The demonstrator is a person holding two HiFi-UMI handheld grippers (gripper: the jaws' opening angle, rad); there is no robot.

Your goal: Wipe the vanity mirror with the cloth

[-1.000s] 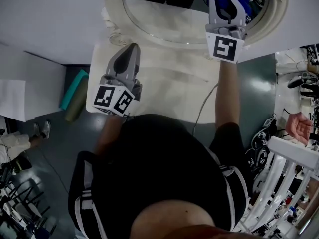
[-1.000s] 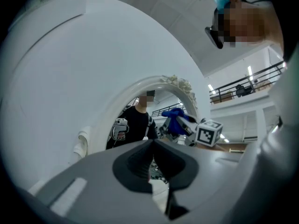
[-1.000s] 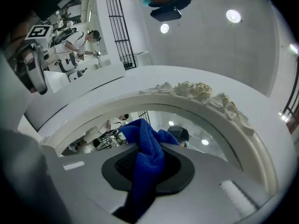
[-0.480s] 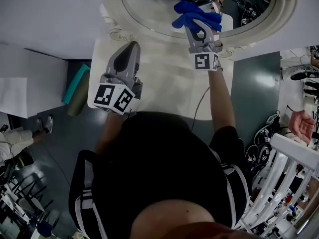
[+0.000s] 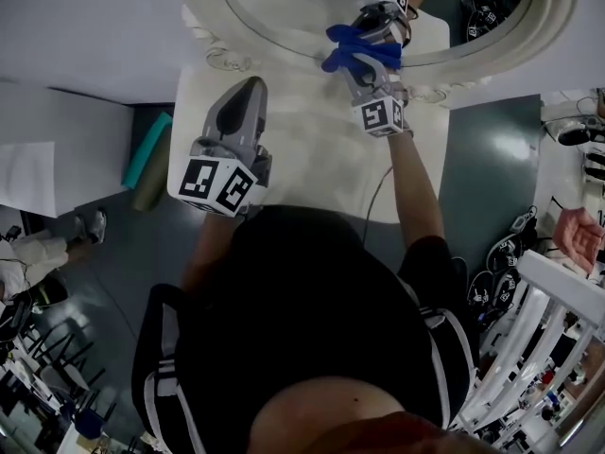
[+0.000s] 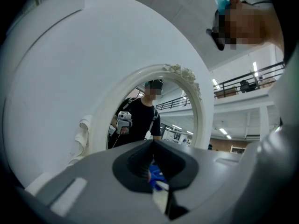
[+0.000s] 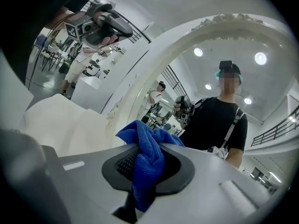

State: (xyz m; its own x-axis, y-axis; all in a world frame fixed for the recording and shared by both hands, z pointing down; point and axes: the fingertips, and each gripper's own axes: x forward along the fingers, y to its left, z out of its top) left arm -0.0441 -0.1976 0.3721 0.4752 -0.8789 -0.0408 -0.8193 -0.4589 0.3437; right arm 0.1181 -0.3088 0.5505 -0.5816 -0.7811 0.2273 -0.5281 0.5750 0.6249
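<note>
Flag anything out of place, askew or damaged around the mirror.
Nothing stands out. The blue cloth is bunched in the right gripper, shut on it at the lower edge of the mirror. The left gripper hangs shut and empty above the table. The white frame shows no damage where visible.

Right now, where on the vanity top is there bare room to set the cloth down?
Bare: the tabletop between the left gripper and right gripper, up to the mirror frame. A thin cable crosses the front right. Crowded: the frame's lower rim, where the right gripper holds the cloth.
</note>
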